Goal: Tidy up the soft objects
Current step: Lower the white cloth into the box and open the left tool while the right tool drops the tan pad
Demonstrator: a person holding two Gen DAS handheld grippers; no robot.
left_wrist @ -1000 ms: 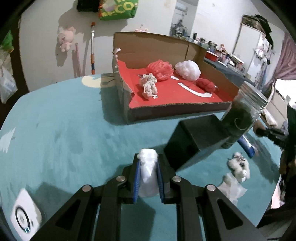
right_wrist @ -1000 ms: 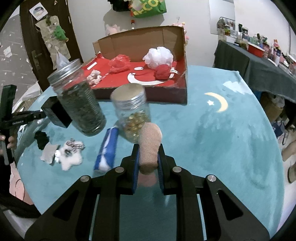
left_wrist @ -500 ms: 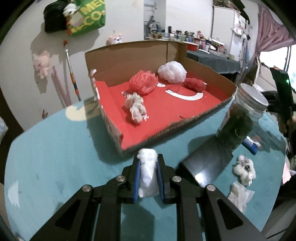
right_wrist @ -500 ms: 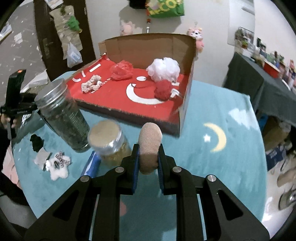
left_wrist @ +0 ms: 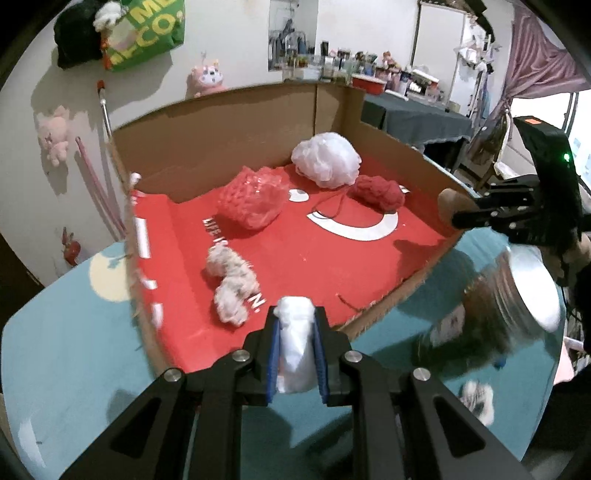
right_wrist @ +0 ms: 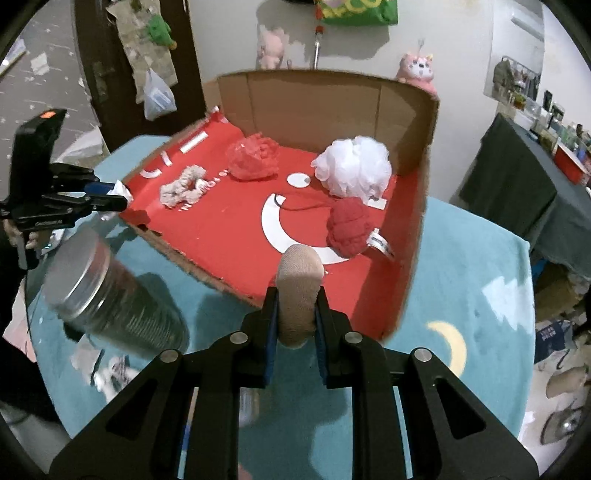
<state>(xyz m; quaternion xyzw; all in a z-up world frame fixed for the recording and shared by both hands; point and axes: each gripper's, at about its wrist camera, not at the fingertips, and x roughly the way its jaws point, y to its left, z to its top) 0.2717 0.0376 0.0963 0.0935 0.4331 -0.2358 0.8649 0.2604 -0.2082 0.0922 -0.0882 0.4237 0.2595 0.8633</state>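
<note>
I have carried both loads up to the red-lined cardboard box [right_wrist: 413, 236]: my left gripper [left_wrist: 297, 354] stays clamped on a white fluffy wad [left_wrist: 293, 343], my right gripper [right_wrist: 295, 314] on a beige rolled sock [right_wrist: 299, 291], each now at the box's front edge, ready to drop.

a glass jar with a metal lid [right_wrist: 110, 295] stood blurred on the teal tabletop [right_wrist: 461, 295] near its left edge. pink plush toys [left_wrist: 55, 136] and a green bag [left_wrist: 147, 33] hung on the wall beyond its far edge.
</note>
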